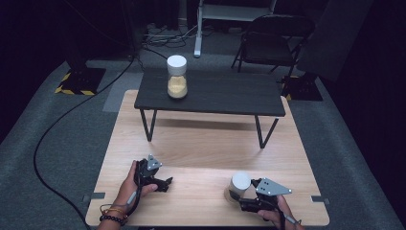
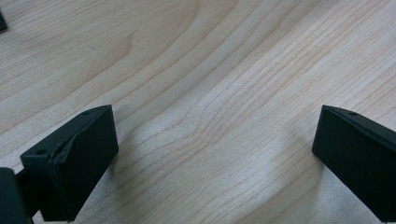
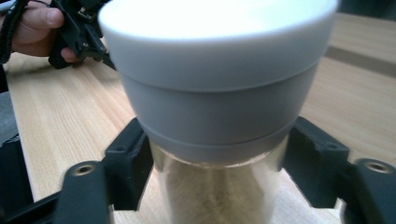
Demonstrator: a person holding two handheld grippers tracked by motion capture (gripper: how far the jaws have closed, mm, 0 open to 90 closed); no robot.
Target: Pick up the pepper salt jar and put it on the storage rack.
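At the near right of the desk (image 1: 201,143), the right claw (image 1: 238,201) grips the glass of a white-lidded jar (image 1: 239,186) standing there, while the left claw (image 1: 168,183) gapes empty, well apart.

Two jars with white lids and tan contents are standing in the scene: one jar (image 1: 176,77) on the small dark table (image 1: 225,96), one jar (image 1: 238,187) on the wooden worktop (image 1: 206,153) by the near edge. Two claws are showing, the left claw (image 1: 165,182) and the right claw (image 1: 239,203). One folding chair (image 1: 273,40) is waiting behind.
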